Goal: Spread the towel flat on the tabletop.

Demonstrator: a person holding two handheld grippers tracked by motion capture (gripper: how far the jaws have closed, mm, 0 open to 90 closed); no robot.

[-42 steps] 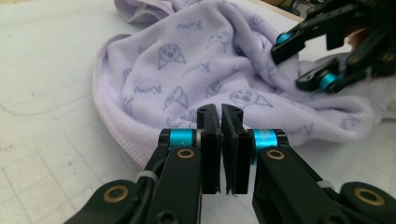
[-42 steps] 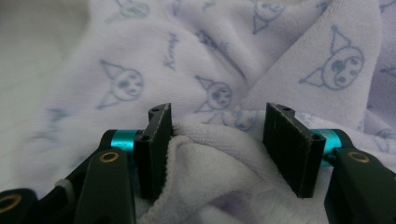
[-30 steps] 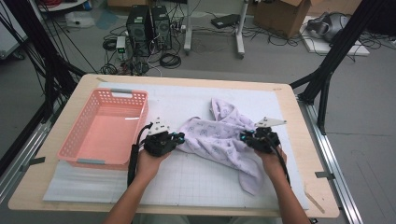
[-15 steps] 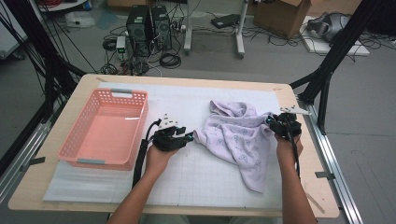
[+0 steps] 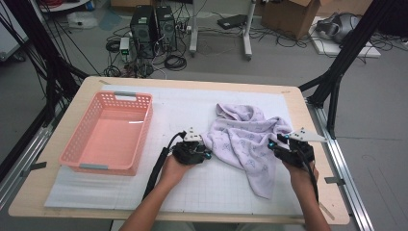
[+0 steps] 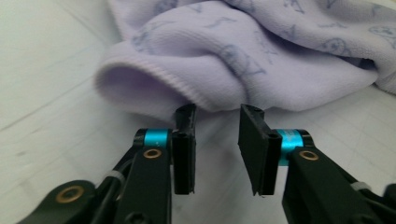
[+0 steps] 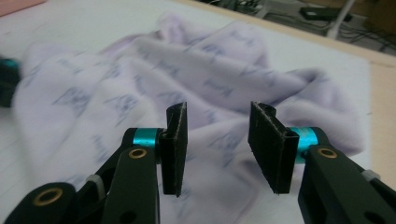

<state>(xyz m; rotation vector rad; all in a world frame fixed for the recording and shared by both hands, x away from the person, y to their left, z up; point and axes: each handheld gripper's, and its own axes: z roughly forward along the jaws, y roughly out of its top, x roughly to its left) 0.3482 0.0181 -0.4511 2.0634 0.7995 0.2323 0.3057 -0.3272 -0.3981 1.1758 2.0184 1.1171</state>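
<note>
A lilac printed towel (image 5: 245, 139) lies crumpled on the white gridded mat (image 5: 211, 192), right of centre. My left gripper (image 5: 208, 153) sits at its left edge, open. In the left gripper view the towel's rolled hem (image 6: 154, 88) lies just past the left gripper (image 6: 217, 114); its jaws have just been closing a little, with nothing pinched between them. At the towel's right edge my right gripper (image 5: 273, 144) stands open. The right gripper view shows the right gripper (image 7: 218, 112) over the towel (image 7: 140, 93); its jaws have just been opening and the cloth is free of them.
A pink plastic basket (image 5: 108, 132) stands on the mat's left side, with nothing in it. The wooden table edge (image 5: 317, 159) runs close by my right hand. Computers, cables and black frame poles stand on the floor beyond the table.
Both grippers were shut on the towel and now stand open. The towel was dragged rightward and lies more spread. My left hand followed right; my right hand swung right, then came back nearer.
</note>
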